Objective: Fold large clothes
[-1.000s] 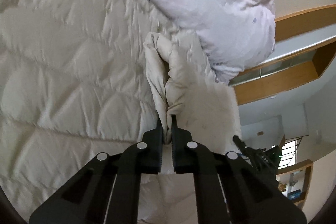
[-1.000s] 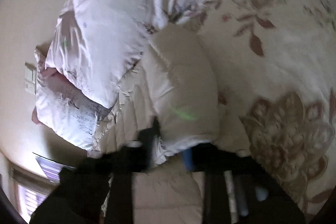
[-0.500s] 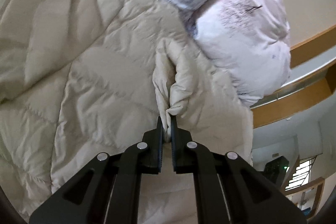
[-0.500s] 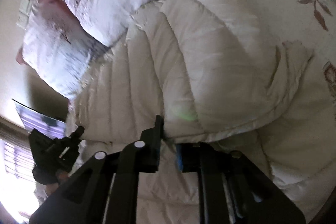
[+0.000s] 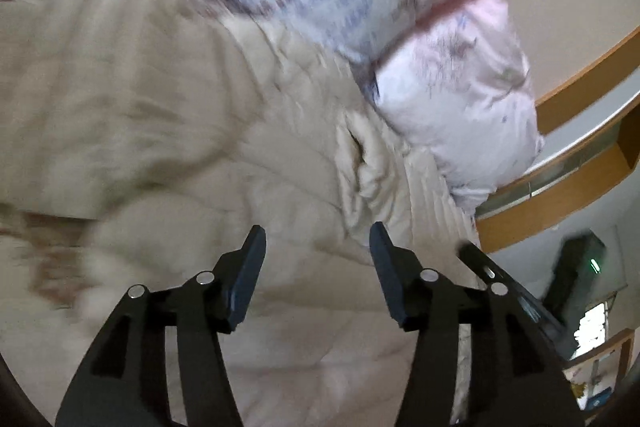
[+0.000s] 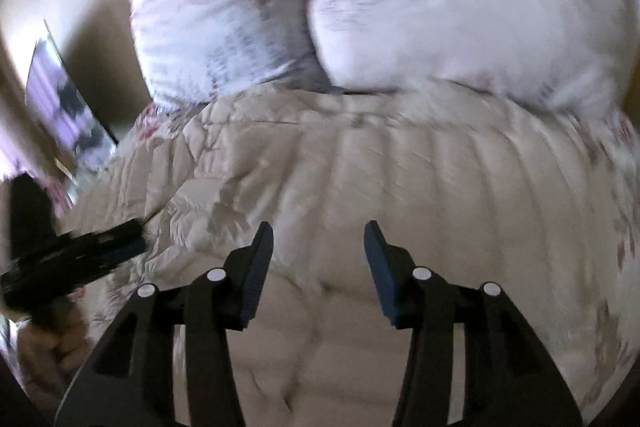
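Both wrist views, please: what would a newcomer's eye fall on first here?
First, the puffy beige quilted coat, spread across the bed and filling the middle of both views. Next, the two pale printed pillows stacked just beyond it, against the wall. Then the black claws in the foreground: the left claw and the right claw both hang open above the coat, gripping nothing.
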Tool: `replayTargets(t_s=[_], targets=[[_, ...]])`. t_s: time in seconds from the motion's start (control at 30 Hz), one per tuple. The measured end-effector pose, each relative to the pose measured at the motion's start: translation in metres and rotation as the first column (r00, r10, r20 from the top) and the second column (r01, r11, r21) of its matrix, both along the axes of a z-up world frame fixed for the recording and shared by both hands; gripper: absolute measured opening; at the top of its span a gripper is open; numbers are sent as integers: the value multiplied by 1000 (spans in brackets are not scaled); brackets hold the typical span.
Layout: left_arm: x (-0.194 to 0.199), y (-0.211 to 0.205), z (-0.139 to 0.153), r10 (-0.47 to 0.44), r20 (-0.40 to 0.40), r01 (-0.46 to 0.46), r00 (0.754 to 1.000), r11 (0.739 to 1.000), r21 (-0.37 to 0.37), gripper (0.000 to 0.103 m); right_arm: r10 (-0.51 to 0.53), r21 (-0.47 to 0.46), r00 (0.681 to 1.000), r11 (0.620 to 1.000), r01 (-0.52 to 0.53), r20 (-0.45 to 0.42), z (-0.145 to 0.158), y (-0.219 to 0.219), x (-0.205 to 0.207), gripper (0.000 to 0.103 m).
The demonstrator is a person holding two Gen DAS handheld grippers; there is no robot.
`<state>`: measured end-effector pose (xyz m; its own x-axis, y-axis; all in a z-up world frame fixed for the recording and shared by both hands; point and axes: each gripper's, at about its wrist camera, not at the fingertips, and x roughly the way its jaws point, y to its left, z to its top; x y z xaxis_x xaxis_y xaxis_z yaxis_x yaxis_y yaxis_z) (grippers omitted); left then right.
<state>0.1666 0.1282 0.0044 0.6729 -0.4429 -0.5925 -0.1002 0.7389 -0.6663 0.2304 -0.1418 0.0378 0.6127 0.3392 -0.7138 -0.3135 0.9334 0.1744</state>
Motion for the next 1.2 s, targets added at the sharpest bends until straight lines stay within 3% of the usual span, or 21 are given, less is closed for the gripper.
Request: replayTargets(t_s=[0.17,0.27,0.33,0.4,0.5,0.57,0.67,0.8,1.03,1.13,1.2], targets=[[-57,69,4,171,41,-172,984,985,24,60,47,-123,999,991,-49,-19,-25,57,33,47],[-88,114,-5,295,23,-296,955,955,28,60,71,-247,991,964,-98,-112,-62,86,50,49],[-105,139,-13,368,1,-368,930,930,16,60,74,-261,993,961,-95,-87,-64,91,51,50],[-120,162,-22,434,-25,-434,900,901,-2,60,67,-212,990,973,-93,-125,-56,84,52,54],[-132,183,-30,501,-51,-503,864,863,-46,60,38,-60,987,997,-48,-157,-38,62,48,71],[-133,193,-37,533,-65,-537,844,839,-95,60,24,9,988,1000,-23,-154,-27,46,41,74],[-129,200,-49,546,-87,-551,833,812,-191,60,31,59,983,998,-21,-180,-23,37,35,76],[-124,206,-55,580,-85,-580,810,773,-258,59,40,81,972,996,-21,-233,-29,29,30,76],[-118,224,-62,660,-125,-661,741,682,-314,52,37,94,965,995,-13,-259,-34,19,22,76],[-118,233,-65,682,-142,-685,717,651,-327,45,40,96,965,995,-16,-259,-34,15,19,76],[-116,237,-68,687,-153,-692,710,642,-329,31,42,96,965,995,-18,-259,-34,11,16,76]])
